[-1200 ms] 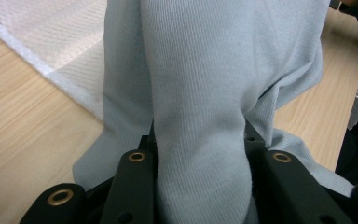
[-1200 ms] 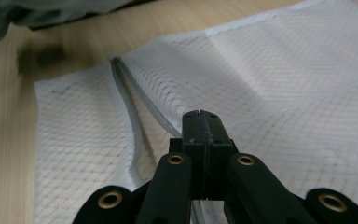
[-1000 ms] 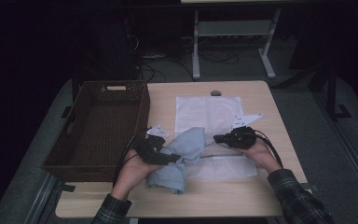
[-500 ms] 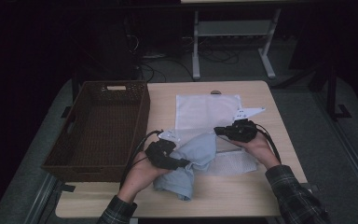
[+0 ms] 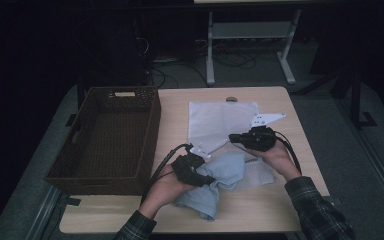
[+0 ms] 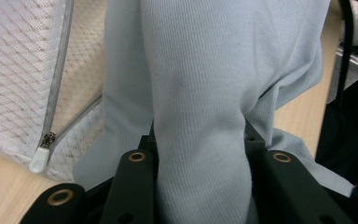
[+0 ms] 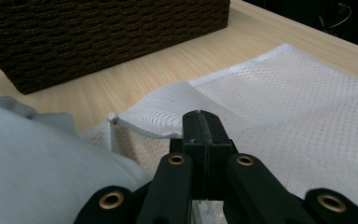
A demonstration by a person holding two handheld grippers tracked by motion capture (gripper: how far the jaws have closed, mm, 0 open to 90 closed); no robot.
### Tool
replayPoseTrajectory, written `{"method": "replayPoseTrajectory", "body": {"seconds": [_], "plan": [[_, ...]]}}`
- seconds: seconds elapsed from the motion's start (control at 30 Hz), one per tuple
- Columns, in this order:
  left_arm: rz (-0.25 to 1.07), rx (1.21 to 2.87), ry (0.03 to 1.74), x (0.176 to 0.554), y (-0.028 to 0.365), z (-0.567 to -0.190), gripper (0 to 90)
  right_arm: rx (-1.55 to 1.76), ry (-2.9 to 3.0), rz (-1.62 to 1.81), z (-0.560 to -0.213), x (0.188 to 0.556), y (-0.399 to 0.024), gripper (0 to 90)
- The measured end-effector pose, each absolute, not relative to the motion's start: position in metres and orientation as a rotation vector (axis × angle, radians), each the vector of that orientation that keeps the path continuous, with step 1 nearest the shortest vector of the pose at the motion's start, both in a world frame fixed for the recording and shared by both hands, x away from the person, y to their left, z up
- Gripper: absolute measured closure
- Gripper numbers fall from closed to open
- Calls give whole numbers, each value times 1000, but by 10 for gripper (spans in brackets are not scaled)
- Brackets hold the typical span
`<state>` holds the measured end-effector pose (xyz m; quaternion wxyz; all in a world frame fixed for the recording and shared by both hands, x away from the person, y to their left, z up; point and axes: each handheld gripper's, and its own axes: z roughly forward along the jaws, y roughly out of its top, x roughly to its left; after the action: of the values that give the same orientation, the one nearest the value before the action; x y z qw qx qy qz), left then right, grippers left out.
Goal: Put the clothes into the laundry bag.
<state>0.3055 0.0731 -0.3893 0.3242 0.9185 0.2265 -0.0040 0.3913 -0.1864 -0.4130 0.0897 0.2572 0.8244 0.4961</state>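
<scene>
A light blue cloth (image 5: pixel 226 169) lies bunched on the wooden table at the near edge of a white mesh bag (image 5: pixel 220 120). My left gripper (image 5: pixel 208 180) is shut on a thick fold of it. In the left gripper view the blue cloth (image 6: pixel 200 107) fills the space between the jaws of the left gripper (image 6: pixel 200 186), with the mesh bag (image 6: pixel 14 70) and its zipper pull (image 6: pixel 39 158) beside it. My right gripper (image 5: pixel 233 137) is shut on the bag's open edge. In the right gripper view the right gripper (image 7: pixel 200 122) lifts the mesh bag (image 7: pixel 284 107), and the blue cloth (image 7: pixel 28 163) lies lower left.
A dark woven basket (image 5: pixel 82 125) stands on the left part of the table (image 5: pixel 260 215); its side, the basket (image 7: pixel 98 32), shows beyond the bag. A table frame and cables lie on the floor behind.
My left hand has moved right with the blue cloth, bunching it nearer the mesh bag's opening. My right hand has stayed where it was, holding the bag's edge.
</scene>
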Motion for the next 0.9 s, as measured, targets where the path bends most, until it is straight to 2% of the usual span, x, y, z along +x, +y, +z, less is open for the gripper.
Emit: {"method": "replayPoseTrajectory", "body": {"seconds": [0.3,0.9], "plan": [[43,2473,658,318,67,-404,673,761,2455,1484,-409,387,-189,898],[180,2481,804,345,90,-411,676,693,2497,1490,-401,374,-172,898]]}}
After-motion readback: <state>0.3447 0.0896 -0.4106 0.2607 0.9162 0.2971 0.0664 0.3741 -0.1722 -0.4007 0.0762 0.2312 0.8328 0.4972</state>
